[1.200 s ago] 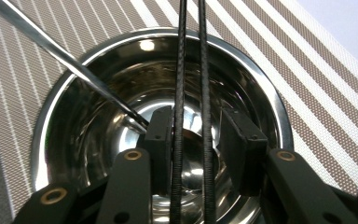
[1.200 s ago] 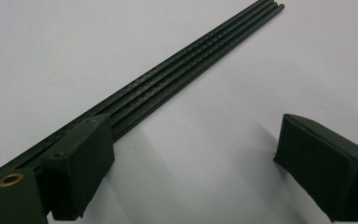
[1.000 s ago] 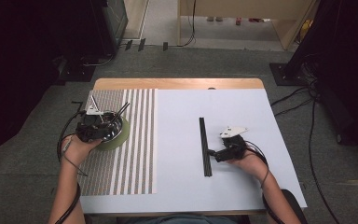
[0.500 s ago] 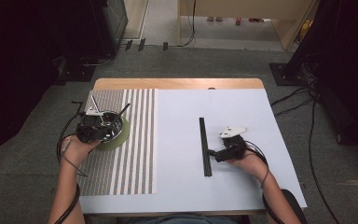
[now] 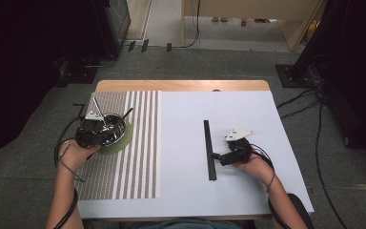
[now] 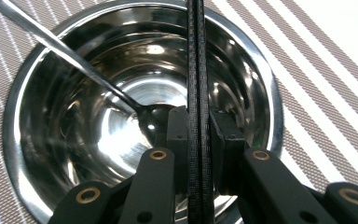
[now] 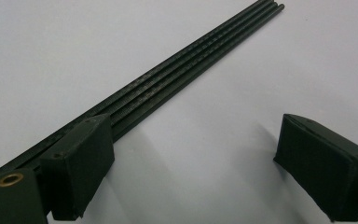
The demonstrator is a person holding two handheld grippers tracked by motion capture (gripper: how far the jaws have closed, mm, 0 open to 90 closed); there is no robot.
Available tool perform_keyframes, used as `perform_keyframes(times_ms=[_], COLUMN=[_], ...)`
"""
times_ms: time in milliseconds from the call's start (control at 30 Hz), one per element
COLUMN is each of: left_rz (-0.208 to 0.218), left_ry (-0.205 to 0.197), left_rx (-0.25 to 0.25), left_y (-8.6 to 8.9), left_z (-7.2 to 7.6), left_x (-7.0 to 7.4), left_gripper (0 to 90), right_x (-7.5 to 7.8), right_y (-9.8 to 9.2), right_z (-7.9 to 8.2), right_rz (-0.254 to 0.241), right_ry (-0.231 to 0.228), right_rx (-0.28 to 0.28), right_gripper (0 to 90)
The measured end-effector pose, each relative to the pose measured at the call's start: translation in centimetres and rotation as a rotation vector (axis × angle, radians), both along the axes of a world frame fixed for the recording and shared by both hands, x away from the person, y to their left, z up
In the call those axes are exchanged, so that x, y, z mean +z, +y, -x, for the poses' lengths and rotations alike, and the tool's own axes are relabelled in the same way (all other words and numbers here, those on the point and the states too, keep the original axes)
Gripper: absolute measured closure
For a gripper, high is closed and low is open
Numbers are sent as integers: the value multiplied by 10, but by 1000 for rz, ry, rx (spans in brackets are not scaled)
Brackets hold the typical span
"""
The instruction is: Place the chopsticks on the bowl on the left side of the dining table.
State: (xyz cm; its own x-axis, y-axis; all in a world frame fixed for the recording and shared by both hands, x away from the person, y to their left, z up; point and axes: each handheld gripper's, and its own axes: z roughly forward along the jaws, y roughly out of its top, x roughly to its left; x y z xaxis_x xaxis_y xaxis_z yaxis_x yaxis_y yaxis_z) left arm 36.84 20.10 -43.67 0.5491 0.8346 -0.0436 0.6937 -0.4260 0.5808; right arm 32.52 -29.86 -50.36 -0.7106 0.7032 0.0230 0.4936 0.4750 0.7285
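Left gripper [image 6: 198,154]: jaws pinching a thin black carbon-weave rod [image 6: 195,70]; having just been closing, rod between the pads.
Rod in left jaws: running straight up from between the jaws, across a shiny round steel bowl [image 6: 37,154] lying beyond them.
Left gripper view alone: a long steel spoon [image 6: 74,65] resting inside the bowl, its head just left of the jaws, handle slanting off to upper left.
High view alone: bowl [image 5: 119,131] sitting on a round green mat [image 5: 124,141], on a striped placemat [image 5: 138,157]; left gripper [image 5: 93,136] over the bowl.
Right gripper [image 7: 196,168]: jaws spread wide, gripping nothing.
Right gripper view: bundle of long black rods [image 7: 177,70] on the white table [image 7: 74,46], touching the left jaw, well apart from the right jaw.
High view, right side: right gripper [image 5: 224,156] just beside the bundle [image 5: 209,148].
Count: two grippers, one bowl, one spoon, one held rod; about four rods in the bundle.
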Motion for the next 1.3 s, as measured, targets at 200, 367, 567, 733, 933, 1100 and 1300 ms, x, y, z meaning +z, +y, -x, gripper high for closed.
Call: perform_keyframes(times_ms=[200,367,567,733,933,1100,1300], left_rz=[-1,10,35,72,73,72,84], left_ry=[4,-12,-57,-82,-130,-162,-154], left_rx=[-30,-24,-11,5,33,62,122], left_y=[-4,-2,0,2,2,4,13], left_z=[1,1,3,8,19,29,39], left_x=[0,1,7,14,21,23,17], left_gripper=[808,778,677,591,510,432,385], right_x=[0,0,0,0,0,0,0], right_y=[0,0,0,0,0,0,0], right_z=[0,0,0,0,0,0,0], right_rz=[0,0,1,0,0,1,0], right_ry=[0,0,1,2,2,0,0], right_rx=[1,0,0,0,-1,1,1], right_gripper=[109,109,109,109,109,109,109])
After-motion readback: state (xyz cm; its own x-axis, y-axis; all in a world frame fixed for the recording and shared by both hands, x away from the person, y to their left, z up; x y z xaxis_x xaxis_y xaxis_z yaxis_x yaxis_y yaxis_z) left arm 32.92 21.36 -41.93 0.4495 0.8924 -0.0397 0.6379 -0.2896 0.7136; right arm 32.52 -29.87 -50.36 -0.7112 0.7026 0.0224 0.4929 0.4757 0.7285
